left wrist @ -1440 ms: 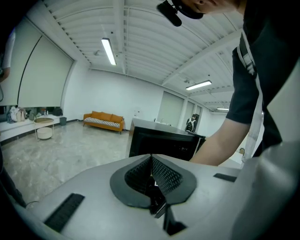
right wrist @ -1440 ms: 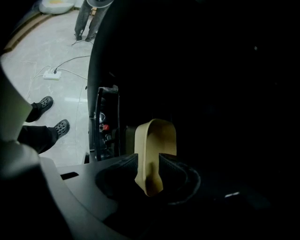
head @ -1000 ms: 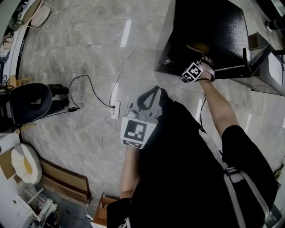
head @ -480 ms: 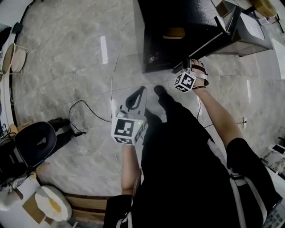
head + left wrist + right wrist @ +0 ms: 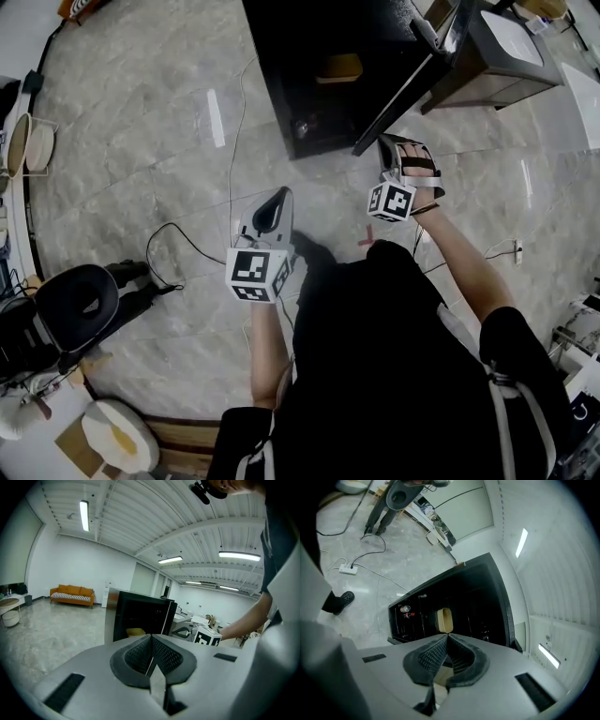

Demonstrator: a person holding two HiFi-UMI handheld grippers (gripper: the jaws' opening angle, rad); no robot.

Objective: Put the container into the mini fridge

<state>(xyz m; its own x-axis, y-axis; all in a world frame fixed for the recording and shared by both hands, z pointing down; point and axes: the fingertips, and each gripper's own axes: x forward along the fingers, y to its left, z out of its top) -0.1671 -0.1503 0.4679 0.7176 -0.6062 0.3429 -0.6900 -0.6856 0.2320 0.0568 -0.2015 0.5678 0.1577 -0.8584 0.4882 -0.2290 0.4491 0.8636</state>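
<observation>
Both grippers were held out in front of the person, over a pale stone floor [image 5: 141, 122].

Left gripper [image 5: 279, 195]: jaws pressed together tip to tip, with nothing between the pads. Its marker cube [image 5: 255, 274] sat at the hand end.

Right gripper [image 5: 386, 148]: jaws likewise closed on each other and empty. The right cube [image 5: 392, 201] sat behind them, and straps crossed the hand. This gripper was out ahead of the left one and off to its right. In the left gripper view the right cube showed to the right of the closed left jaws.

Just behind and below the left gripper was a black shoe [image 5: 314, 248]. Off to that gripper's left, a dark cable [image 5: 187, 234] looped over the floor. Farther back on the same side stood a black padded seat [image 5: 75, 300].

Ahead of both grippers stood the mini fridge [image 5: 281, 103], black, with its door [image 5: 398, 103] swung open. The door's lower edge came near the right gripper's tips.

The container [image 5: 339, 67], tan, sat on a shelf inside the fridge, beyond both grippers and touched by neither. In the right gripper view it lay straight past the closed tips. In the left gripper view it lay a little left of the tips' line.

Farthest off, left of the left gripper's line, an orange sofa [image 5: 71, 594] stood against the far wall.
</observation>
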